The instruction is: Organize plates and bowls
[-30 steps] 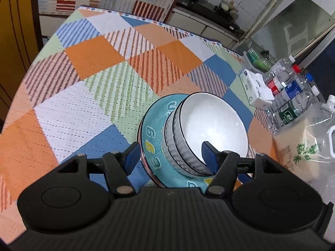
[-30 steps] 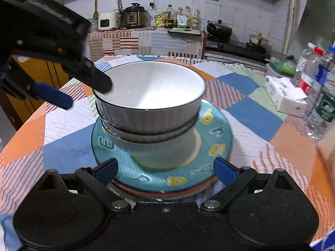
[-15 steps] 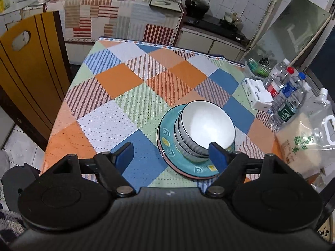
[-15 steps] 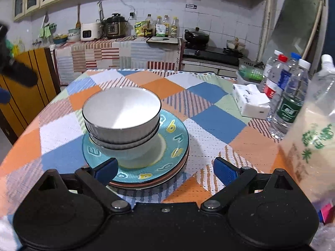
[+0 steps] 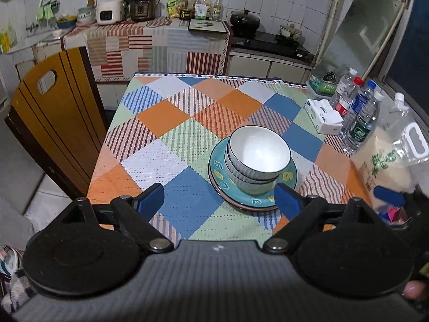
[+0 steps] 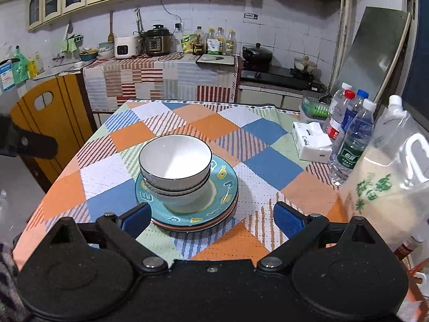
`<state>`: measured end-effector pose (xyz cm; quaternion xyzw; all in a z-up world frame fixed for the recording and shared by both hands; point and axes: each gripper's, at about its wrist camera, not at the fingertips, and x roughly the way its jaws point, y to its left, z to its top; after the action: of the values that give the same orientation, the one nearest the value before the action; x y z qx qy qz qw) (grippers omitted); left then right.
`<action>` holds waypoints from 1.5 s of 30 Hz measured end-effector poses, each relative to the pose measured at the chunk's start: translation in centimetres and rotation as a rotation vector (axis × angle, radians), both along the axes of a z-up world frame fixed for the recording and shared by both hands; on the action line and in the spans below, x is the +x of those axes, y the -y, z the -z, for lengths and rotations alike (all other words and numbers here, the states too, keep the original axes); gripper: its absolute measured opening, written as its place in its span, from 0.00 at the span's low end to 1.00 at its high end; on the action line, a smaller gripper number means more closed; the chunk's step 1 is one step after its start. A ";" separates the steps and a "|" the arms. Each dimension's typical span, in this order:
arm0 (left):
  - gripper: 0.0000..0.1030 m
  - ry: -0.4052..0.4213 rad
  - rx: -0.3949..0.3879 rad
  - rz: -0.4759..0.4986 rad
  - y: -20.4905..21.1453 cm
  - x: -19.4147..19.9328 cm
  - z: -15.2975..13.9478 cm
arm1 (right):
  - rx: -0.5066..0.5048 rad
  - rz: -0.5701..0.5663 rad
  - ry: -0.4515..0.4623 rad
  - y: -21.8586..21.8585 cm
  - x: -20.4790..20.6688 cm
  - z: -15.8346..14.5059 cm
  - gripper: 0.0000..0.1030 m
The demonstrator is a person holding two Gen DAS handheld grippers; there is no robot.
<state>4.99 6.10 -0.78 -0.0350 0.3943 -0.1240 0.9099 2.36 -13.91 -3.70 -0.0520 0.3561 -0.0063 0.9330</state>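
Two white ribbed bowls (image 5: 257, 161) sit nested on a teal plate with letters (image 5: 219, 171), which lies on an orange plate beneath, on the checked tablecloth. The stack also shows in the right wrist view: bowls (image 6: 175, 171), teal plate (image 6: 225, 187). My left gripper (image 5: 217, 201) is open and empty, held back above the table's near edge. My right gripper (image 6: 211, 220) is open and empty, just short of the plates. The right gripper's blue fingertip (image 5: 388, 193) shows at the right of the left wrist view.
Water bottles (image 6: 348, 134), a white tissue box (image 6: 311, 142) and a bag of rice (image 6: 386, 187) stand along the table's right side. A wooden chair (image 5: 53, 123) stands at the left. A kitchen counter (image 6: 161, 72) with appliances runs behind.
Both grippers have pulled back and up from the stack. The bowls and plates stay where they were and look smaller now.
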 end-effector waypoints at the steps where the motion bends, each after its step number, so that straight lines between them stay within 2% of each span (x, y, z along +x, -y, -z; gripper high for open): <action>1: 0.89 0.004 0.007 0.003 0.1 -0.5 -0.1 | 0.010 0.001 -0.004 0.1 -0.4 -0.5 0.96; 8: 0.92 0.050 0.064 -0.011 0.4 -3.2 -0.6 | 0.040 0.015 -0.032 0.2 -2.3 -2.2 0.96; 16: 0.96 0.084 0.073 -0.032 0.1 -5.3 -0.6 | 0.026 -0.003 0.015 -0.3 -4.4 -3.8 0.96; 25: 0.96 0.117 0.093 -0.080 -0.1 -5.7 0.6 | 0.008 0.002 0.070 -0.2 -5.1 -3.6 0.97; 29: 0.96 0.106 0.092 -0.091 -0.2 -5.4 1.3 | -0.015 0.020 0.076 -0.2 -4.6 -3.2 0.97; 33: 0.96 0.085 0.088 -0.094 -0.2 -4.9 1.9 | 0.028 0.038 0.056 0.3 -4.1 -2.8 0.97; 36: 0.96 0.090 0.075 -0.089 -0.1 -4.9 2.2 | 0.001 0.034 0.059 0.2 -4.0 -2.6 0.97; 45: 0.96 0.069 0.122 -0.097 0.6 -4.7 2.8 | -0.023 0.008 0.069 -0.5 -3.9 -2.2 0.97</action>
<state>0.26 5.49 -3.53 0.0055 0.3673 -0.0566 0.9284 -1.58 -13.42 -1.45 -0.0611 0.3239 -0.0159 0.9440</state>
